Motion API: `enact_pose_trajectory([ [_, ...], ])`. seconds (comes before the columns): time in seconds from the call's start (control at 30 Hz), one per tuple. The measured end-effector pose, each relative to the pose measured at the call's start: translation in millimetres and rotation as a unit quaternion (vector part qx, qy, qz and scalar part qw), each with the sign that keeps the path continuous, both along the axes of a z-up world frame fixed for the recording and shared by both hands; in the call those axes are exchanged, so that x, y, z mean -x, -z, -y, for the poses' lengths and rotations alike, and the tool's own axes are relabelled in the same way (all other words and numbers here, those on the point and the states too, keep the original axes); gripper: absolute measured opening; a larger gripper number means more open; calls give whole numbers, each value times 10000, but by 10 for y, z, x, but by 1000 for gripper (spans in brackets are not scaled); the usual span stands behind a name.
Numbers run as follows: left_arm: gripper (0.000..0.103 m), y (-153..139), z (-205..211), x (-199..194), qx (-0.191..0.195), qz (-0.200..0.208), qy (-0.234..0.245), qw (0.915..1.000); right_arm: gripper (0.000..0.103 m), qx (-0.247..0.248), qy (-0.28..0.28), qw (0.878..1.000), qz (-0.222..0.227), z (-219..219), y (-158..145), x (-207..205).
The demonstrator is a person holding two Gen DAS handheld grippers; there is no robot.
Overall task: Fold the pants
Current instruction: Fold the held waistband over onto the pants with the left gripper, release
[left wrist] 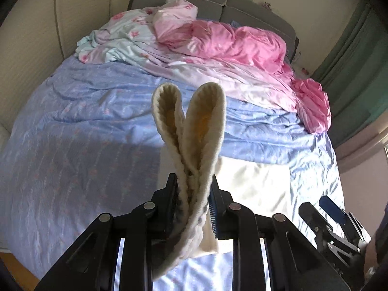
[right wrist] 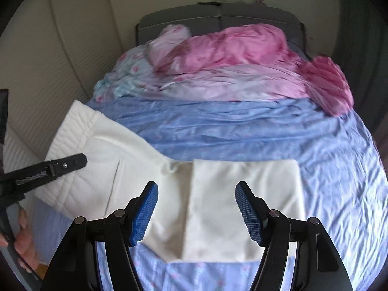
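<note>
The cream fleece pants are spread on the blue patterned bedsheet, long axis running crosswise. Their ribbed waistband is pinched in the left gripper; the right gripper is held agape, empty, above the folded leg end.

No readable text, label or number anywhere.

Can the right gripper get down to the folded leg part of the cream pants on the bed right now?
Probably yes. The right gripper is open and empty, hanging right above the folded leg section on the blue bedsheet, with nothing between them. The left gripper holds the waistband off to the side.
</note>
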State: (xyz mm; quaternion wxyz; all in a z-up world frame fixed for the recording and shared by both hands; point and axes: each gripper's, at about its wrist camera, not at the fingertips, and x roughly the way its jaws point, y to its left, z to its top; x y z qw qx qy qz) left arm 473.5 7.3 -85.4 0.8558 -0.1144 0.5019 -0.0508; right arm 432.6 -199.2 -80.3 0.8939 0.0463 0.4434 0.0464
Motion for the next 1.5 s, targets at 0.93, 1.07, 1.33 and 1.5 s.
enact_pose_trajectory([
  [0.93, 24, 701, 2957, -201, -1134, -820, 73, 9901, 68, -256, 168, 9968, -739, 2683, 673, 29],
  [1.07, 24, 754, 3231, -233, -1273, -849, 181, 9881, 68, -389, 206, 9954, -847, 2883, 802, -15],
  [1.33, 26, 1224, 3623, -288, -1597, -1167, 470, 9791, 68, -438, 376, 9933, -997, 3173, 986, -52],
  [1.5, 45, 1350, 3670, -220, -1310, -1282, 523, 9817, 68, -376, 422, 9921, -1120, 3231, 1074, -22],
])
